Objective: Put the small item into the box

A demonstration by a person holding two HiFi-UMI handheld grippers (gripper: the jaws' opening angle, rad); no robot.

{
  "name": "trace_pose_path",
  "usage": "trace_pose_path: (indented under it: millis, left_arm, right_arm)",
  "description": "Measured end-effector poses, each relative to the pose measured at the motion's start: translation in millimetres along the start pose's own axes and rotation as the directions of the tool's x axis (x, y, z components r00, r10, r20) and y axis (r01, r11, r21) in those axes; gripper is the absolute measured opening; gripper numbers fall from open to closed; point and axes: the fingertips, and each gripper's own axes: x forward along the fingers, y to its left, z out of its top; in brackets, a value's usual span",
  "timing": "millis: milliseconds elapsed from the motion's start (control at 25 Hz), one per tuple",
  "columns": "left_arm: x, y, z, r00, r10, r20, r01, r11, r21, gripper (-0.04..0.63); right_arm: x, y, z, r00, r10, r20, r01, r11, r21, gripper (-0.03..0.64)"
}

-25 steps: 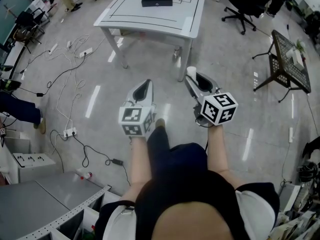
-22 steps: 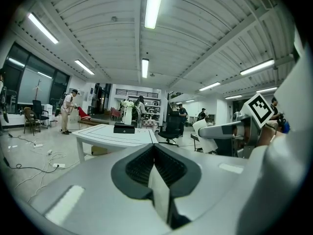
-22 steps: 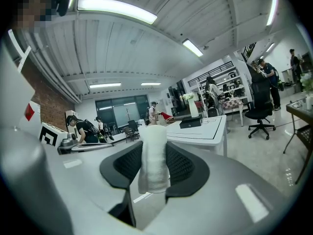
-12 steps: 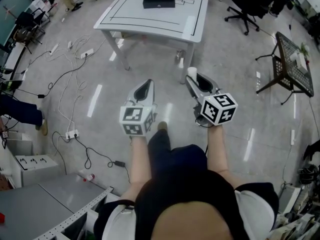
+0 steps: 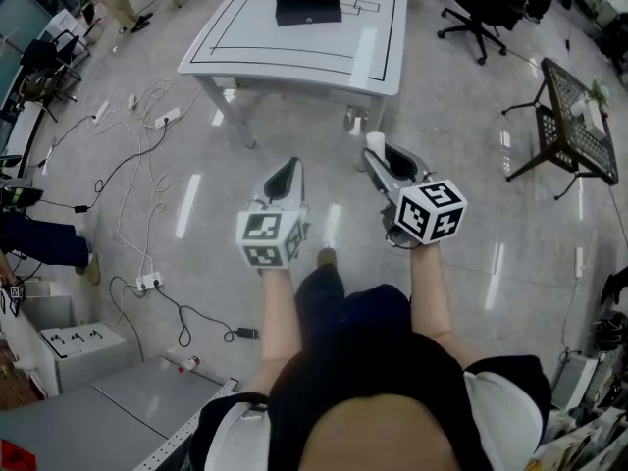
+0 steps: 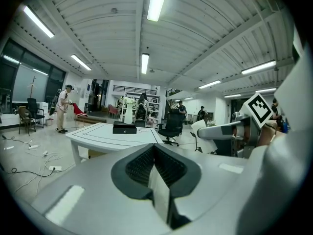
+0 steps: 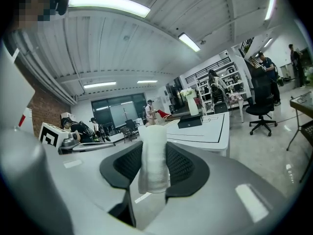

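Table [image 5: 294, 55] bearing black box [image 5: 307, 1] ahead; cables [image 5: 157, 170] left, chair [image 5: 491, 3] right.

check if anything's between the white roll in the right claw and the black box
Nothing visible. The white roll, held in the right claw, faces open floor up to the table, then bare tabletop to the black box at its far edge.

Head view looks steeply down; both gripper views face level, all three sharing the distant worktop [image 5: 294, 47] and box [image 5: 307, 1].
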Motion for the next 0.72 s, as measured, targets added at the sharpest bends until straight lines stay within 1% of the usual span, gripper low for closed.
trace_pose_path:
  millis: [400, 720]
  left_arm:
    - [40, 40, 23, 0.999, -0.035, 0.010, 0.034, 0.999, 0.018, 0.008]
    - [57, 63, 27, 0.998, -0.058, 0.010, 0.057, 0.998, 0.031, 0.008]
  right_arm:
    - [44, -14, 24, 0.999, -0.037, 0.023, 0.037, 0.999, 0.004, 0.141]
    - [73, -15, 25, 0.998, -0.052, 0.020, 0.053, 0.999, -0.011, 0.141]
